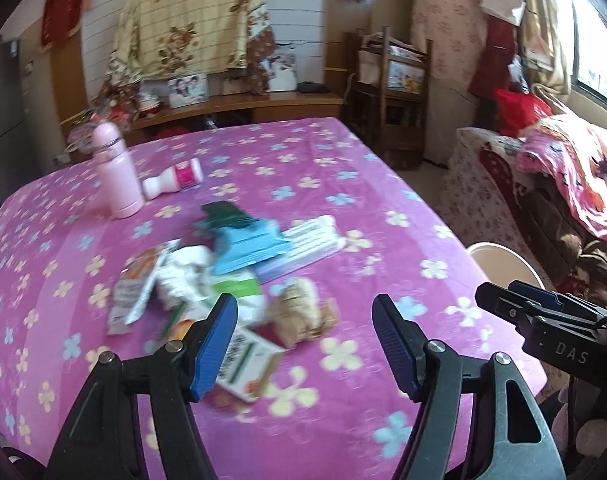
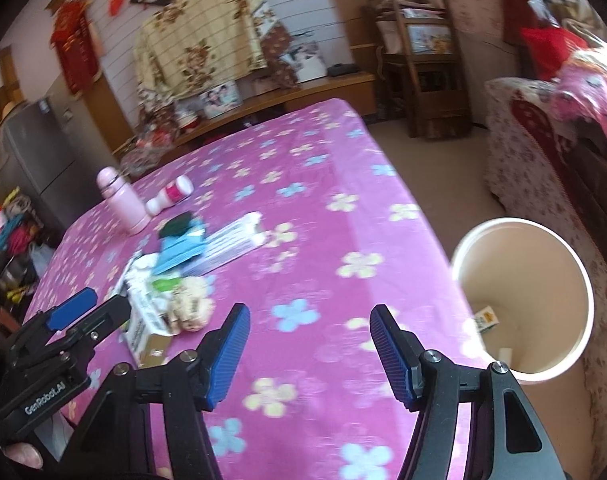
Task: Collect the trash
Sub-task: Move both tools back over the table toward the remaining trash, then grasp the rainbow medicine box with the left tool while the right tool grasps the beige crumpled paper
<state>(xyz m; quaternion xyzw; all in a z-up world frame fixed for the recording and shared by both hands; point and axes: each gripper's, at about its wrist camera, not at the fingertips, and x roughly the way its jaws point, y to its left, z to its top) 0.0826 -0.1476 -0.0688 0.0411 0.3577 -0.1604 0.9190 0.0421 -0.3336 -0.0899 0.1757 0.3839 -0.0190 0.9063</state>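
Left wrist view: left gripper (image 1: 305,344) is hovering with jaws apart and empty; trash pile (image 1: 223,280) is lying just ahead of its left finger on the table (image 1: 383,184), likely heaped for picking. Right wrist view: right gripper (image 2: 309,350) is likewise gaping, holding nothing; the bin (image 2: 523,300) is standing beyond its right finger, seemingly placed beside the table for drops.

Lived-in home room, floral tablecloth (image 1: 303,160), framed family photo (image 1: 188,89), sofa (image 1: 543,184)
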